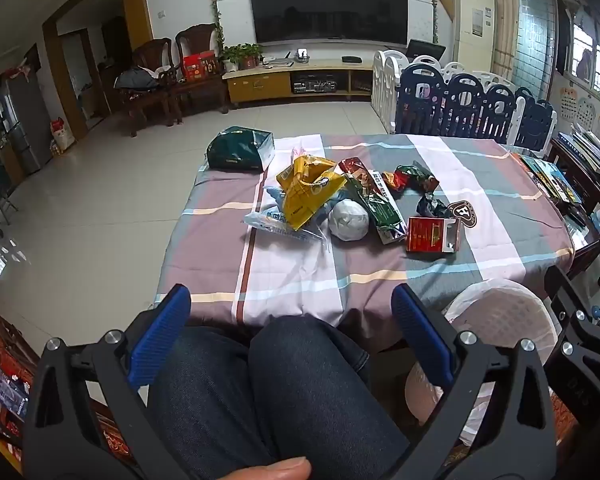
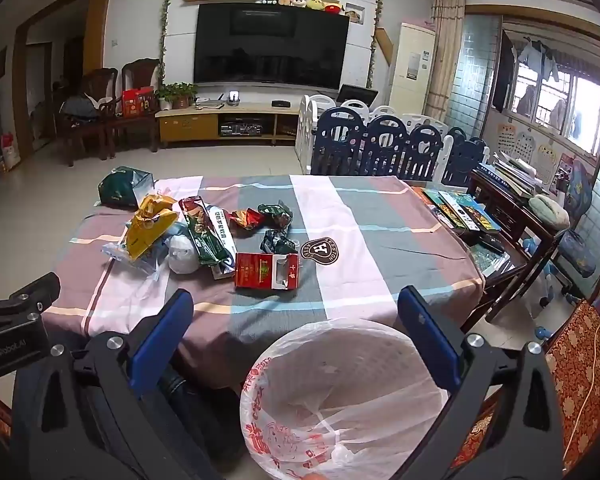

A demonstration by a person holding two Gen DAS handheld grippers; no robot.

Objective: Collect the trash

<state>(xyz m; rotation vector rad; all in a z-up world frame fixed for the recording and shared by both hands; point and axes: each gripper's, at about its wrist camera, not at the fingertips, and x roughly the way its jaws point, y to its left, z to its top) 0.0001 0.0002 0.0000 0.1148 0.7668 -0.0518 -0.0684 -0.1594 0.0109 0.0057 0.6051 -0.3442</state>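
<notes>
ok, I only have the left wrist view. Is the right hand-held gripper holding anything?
Observer: No. The right hand-held gripper is open, with nothing between its fingers. It points at the bin in front of the table.
Operator: I only see a slice of the bin. Anything in it yet?
Observer: Nothing I can see. The right wrist view looks into it, and the white liner bag with red print looks empty inside.

bin (image 2: 340,400) base cut off | wrapper (image 1: 428,206) print unreadable (too small)
</notes>
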